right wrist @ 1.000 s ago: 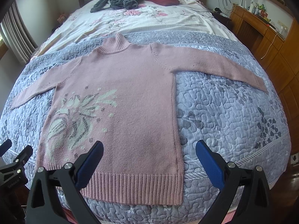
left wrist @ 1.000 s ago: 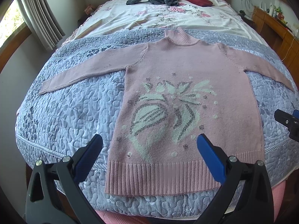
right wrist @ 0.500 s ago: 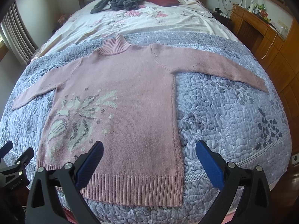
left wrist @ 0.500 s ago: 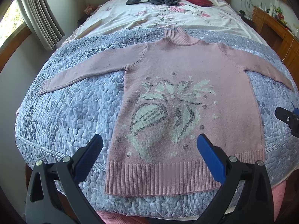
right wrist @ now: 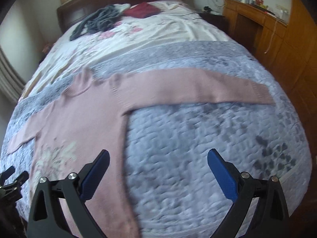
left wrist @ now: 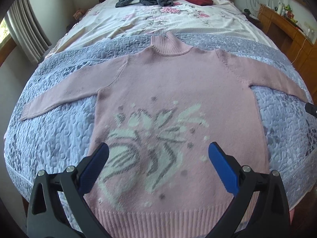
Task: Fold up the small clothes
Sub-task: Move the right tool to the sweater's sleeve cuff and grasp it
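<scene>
Blurred right view, sweater partly covered and cut off

The right wrist view is motion-blurred, so the pink sweater (right wrist: 83, 119) shows no clear knit or flower pattern, and its hem runs off the bottom edge. In the left wrist view the left gripper (left wrist: 158, 166) covers both hem corners, the right sleeve's cuff (left wrist: 301, 97) is cut off at the fisheye rim, and the items on the wooden cabinet (left wrist: 285, 19) are too small to identify.

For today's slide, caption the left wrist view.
Open left hand-held gripper above a pink sweater spread flat on a quilted bed.
</scene>
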